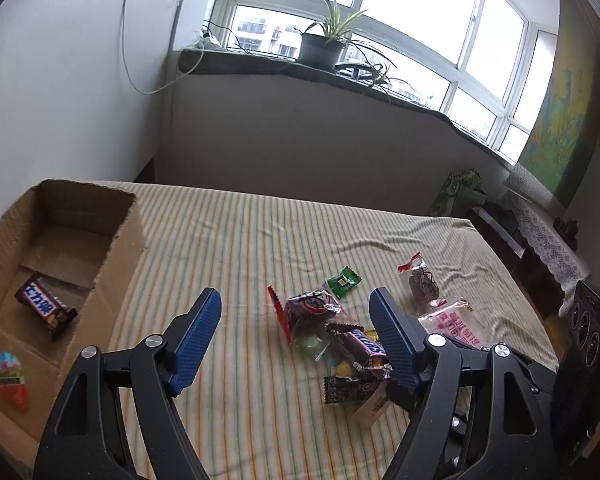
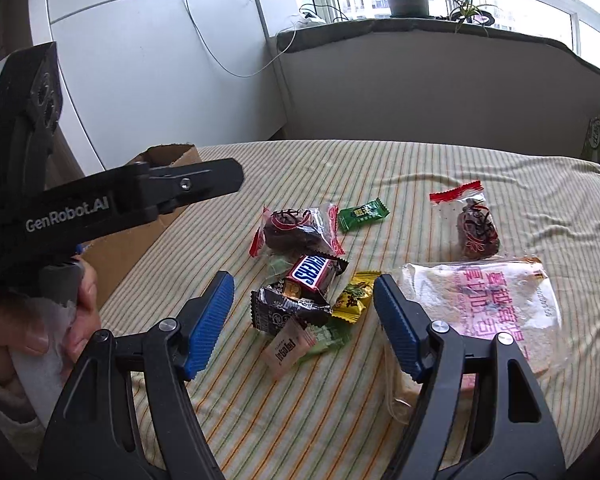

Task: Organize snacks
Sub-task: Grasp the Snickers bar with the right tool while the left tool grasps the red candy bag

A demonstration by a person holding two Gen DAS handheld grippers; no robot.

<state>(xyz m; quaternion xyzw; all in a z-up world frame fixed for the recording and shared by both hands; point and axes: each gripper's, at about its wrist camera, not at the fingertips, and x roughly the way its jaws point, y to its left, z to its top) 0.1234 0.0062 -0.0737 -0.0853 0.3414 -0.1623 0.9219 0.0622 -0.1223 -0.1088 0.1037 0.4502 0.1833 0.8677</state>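
A pile of snacks lies on the striped cloth [image 2: 300, 400]: a Snickers bar [image 2: 312, 274] [image 1: 364, 346], a dark black wrapper [image 2: 288, 308], a yellow candy [image 2: 354, 298], a green candy [image 2: 362, 214] [image 1: 343, 280], a clear-wrapped brown cake [image 2: 296, 228] [image 1: 310, 308] and a large clear pink-printed bag [image 2: 488, 312]. My right gripper [image 2: 304, 312] hangs open over the pile, nothing pressed between its pads. My left gripper [image 1: 296, 334] is open too, just left of the pile. The cardboard box [image 1: 112, 240] at left holds one Snickers bar [image 1: 46, 306] and an egg-shaped treat [image 1: 10, 378].
Another wrapped brown cake [image 2: 478, 224] lies farther right on the cloth. In the right wrist view the left gripper's body [image 2: 100, 204] and the hand holding it [image 2: 80, 312] fill the left side. A windowsill with a potted plant [image 1: 324, 44] stands behind the bed.
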